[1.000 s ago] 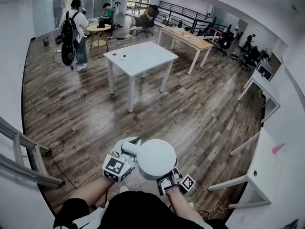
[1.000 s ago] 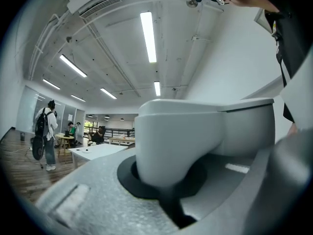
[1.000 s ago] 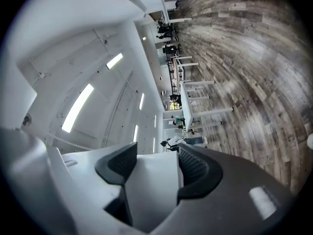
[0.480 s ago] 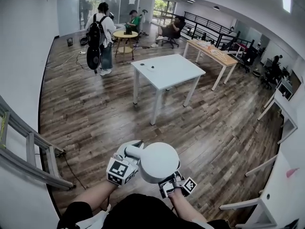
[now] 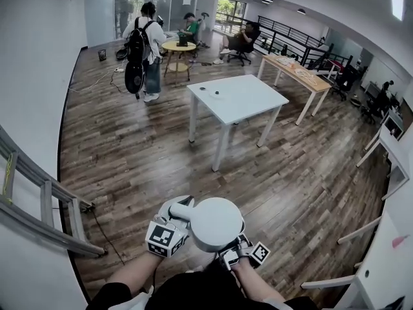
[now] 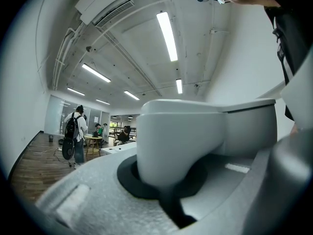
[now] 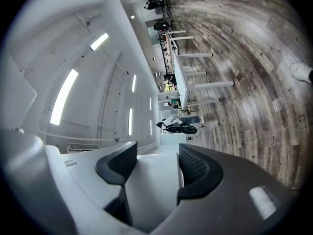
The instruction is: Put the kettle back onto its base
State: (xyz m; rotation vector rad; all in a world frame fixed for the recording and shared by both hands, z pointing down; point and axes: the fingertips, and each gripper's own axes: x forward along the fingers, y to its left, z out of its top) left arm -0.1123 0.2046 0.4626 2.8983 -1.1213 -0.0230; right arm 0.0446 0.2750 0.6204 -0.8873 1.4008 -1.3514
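Kettle [image 5: 216, 223], white with a round lid seen from above, hangs in mid-air close to the person's body, high over the wooden floor [image 5: 129, 154] and carried between both tools. In the head view its short projecting part points up and to the left, where the left gripper [image 5: 175, 219] meets it; the right gripper [image 5: 240, 245] sits at its lower right side.

In the left gripper view the left gripper [image 6: 166, 180] has its dark fingers [image 6: 132, 180] pinching a broad white part of the kettle [image 6: 195, 141], which fills the middle of the picture. In the right gripper view the right gripper [image 7: 154, 168] holds its ribbed dark fingers [image 7: 198, 170] pressed onto a smooth white section of the kettle [image 7: 154, 190] that lies between them.

Well apart from the kettle, further into the room, stands a white desk [image 5: 237, 97] with a few small dark items on top, too small to tell. Beyond it a person with a black backpack [image 5: 145, 41] stands beside a round wooden table [image 5: 179, 46]. A long light-wood desk [image 5: 300, 73] runs along the right. A metal ladder [image 5: 39, 205] leans along the wall at the left edge.
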